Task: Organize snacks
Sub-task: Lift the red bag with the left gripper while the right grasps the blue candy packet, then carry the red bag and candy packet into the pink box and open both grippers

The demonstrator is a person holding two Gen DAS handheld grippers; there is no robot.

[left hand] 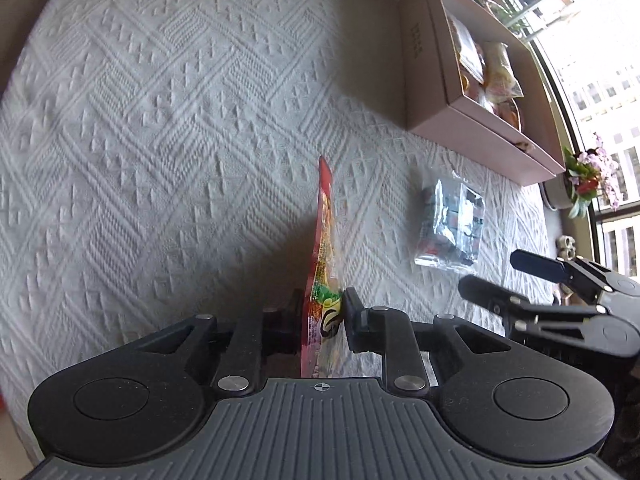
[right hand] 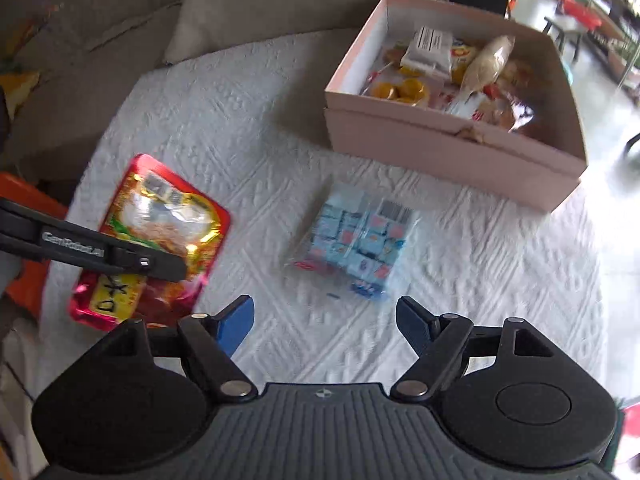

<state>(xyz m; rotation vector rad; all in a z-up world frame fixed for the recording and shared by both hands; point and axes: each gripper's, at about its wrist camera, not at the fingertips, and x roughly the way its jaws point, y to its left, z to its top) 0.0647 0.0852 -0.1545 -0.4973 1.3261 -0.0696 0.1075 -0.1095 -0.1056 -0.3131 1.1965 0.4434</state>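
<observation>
Several snacks already lay in the pink box [right hand: 452, 136]. The left hand-held gripper [left hand: 320, 312] was clamped on the red packet [left hand: 324, 264], lifted off the white quilt [left hand: 160, 140]. The right hand-held gripper [right hand: 325, 320] stood open, empty, above the clear candy bag [right hand: 356, 240]; 2 items remained outside.
</observation>
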